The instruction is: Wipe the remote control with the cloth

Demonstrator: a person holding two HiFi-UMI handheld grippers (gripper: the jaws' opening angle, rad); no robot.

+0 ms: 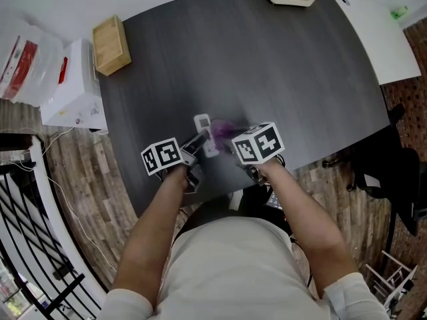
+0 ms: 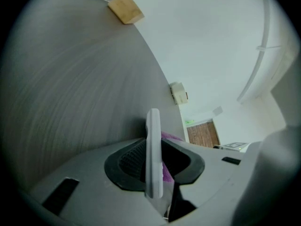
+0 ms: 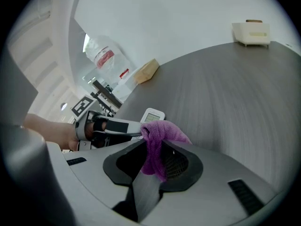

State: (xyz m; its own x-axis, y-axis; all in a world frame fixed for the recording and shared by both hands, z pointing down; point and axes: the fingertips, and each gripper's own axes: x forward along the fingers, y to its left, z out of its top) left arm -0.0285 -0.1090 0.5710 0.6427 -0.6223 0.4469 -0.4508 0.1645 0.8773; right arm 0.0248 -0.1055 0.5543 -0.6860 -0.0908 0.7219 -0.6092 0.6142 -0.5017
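The white remote control (image 2: 154, 154) stands on its thin edge in the lower centre of the left gripper view, clamped across its flat faces by the left gripper (image 1: 197, 143); its display end pokes out beyond the tips. In the head view it lies just below mid-frame, over the near part of the dark table (image 1: 280, 72); whether it rests on the surface I cannot tell. The right gripper (image 3: 153, 160) is clenched on a bunched purple cloth (image 3: 157, 140), just beside the remote. The remote looks light, rigid and smooth-shelled, so it may twist under rubbing; a hold on its lower half seems soundest. The cloth is soft and limp; it is best pinched at a fold.
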